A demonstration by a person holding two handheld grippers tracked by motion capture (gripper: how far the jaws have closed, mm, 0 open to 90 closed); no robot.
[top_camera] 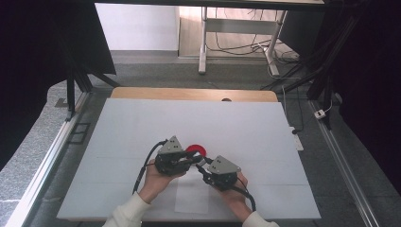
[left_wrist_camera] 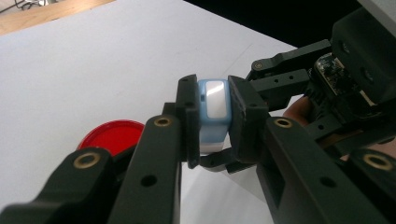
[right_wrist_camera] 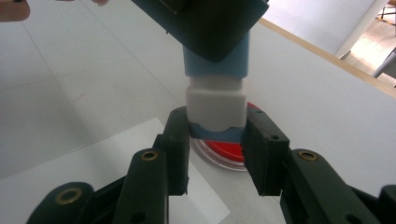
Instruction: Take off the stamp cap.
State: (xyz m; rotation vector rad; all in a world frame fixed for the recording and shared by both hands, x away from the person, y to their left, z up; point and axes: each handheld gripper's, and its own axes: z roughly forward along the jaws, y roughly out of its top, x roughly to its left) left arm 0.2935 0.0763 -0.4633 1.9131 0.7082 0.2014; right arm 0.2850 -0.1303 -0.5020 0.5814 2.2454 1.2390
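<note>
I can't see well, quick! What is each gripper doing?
Left gripper: closed on the small blue-and-white plastic block.
Right gripper: closed on the same block's lower end.

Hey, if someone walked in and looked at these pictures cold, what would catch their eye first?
Probably the small light-blue and white plastic block, held above the white table between both claws: the left claw clamps its blue part, the right claw grips the end below its white section. Next, the round red lid-like disc lying flat on the table just beyond the two claws.
</note>
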